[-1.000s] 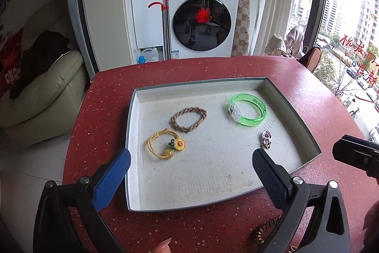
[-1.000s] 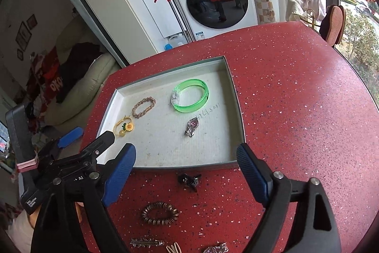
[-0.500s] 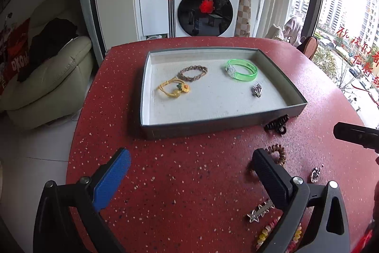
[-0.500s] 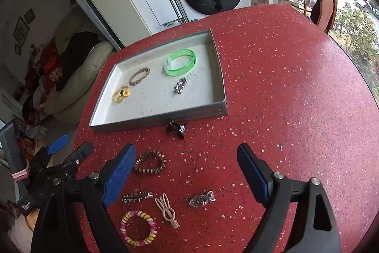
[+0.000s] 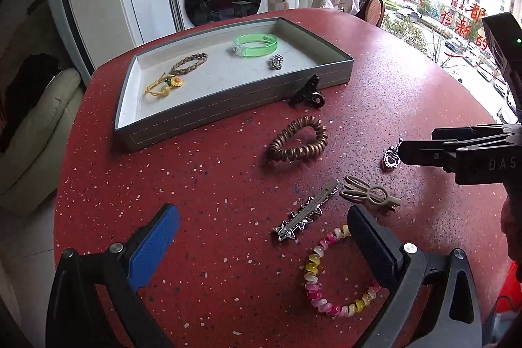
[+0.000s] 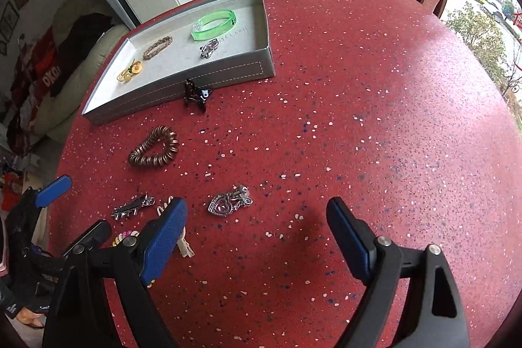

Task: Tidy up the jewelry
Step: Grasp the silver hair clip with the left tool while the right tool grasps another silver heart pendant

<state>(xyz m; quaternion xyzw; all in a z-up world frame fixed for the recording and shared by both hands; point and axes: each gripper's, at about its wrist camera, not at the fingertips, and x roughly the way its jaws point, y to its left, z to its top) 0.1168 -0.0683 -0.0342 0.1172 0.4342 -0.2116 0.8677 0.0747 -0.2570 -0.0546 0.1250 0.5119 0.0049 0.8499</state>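
Grippers both spread, empty — left gripper (image 5: 261, 234) by the table's near edge, pink-and-yellow coil hair tie (image 5: 336, 276) under its right finger; right gripper (image 6: 257, 234) just short of the silver heart pendant (image 6: 228, 203). Farther off, a bronze coil tie (image 5: 298, 139), then the grey tray (image 5: 195, 119) — green bangle (image 5: 255, 44) inside — on red speckled table (image 6: 359, 87).

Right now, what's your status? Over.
Left tool open, empty. Right tool open, empty, nearest the heart pendant. Four pieces in tray; six on table. Nothing blocking.
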